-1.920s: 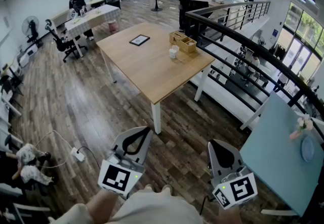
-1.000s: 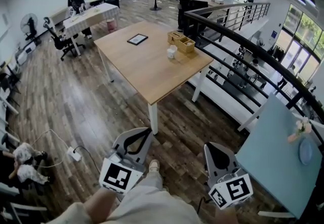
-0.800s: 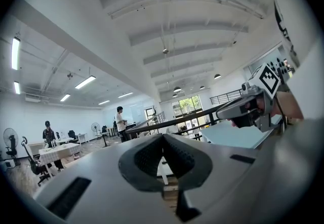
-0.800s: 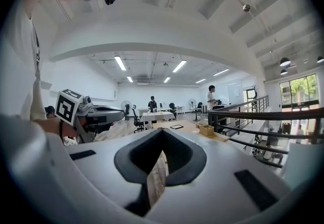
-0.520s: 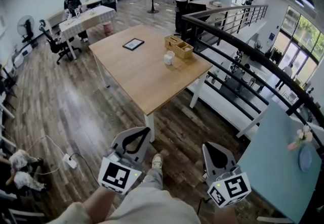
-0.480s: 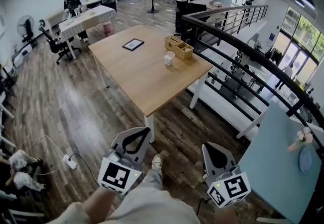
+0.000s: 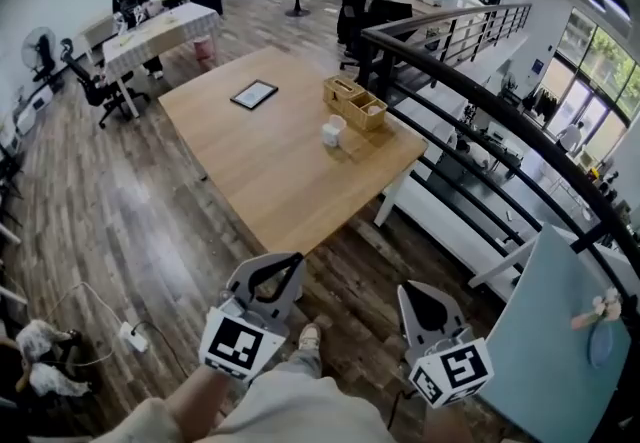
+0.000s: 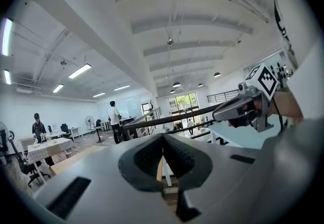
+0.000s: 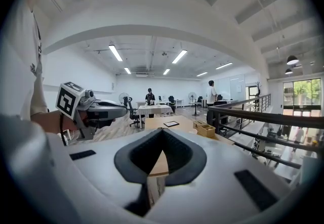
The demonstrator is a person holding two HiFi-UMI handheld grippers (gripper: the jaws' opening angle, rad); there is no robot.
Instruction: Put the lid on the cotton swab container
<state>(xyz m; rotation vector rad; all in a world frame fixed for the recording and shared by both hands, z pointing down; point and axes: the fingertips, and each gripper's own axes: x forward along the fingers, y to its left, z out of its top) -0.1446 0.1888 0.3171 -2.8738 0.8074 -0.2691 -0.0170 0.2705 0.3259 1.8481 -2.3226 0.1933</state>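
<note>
The table (image 7: 270,171) is pale wood, the boxes (image 7: 356,102) tan, the floor (image 7: 120,221) dark brown planks, the railing (image 7: 480,101) black, and the left gripper (image 7: 297,258) and right gripper (image 7: 405,287) grey with black-and-white square markers.

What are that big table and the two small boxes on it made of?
The table looks like pale wood or wood-look laminate, matte, with faint grain. The boxes look like light unfinished wood or bamboo, by their tan colour; too far to be sure.

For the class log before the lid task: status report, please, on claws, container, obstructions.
Left claw shut, empty. Right claw shut, empty. Small white container on wooden table, far ahead, untouched. Only floor between.
</note>
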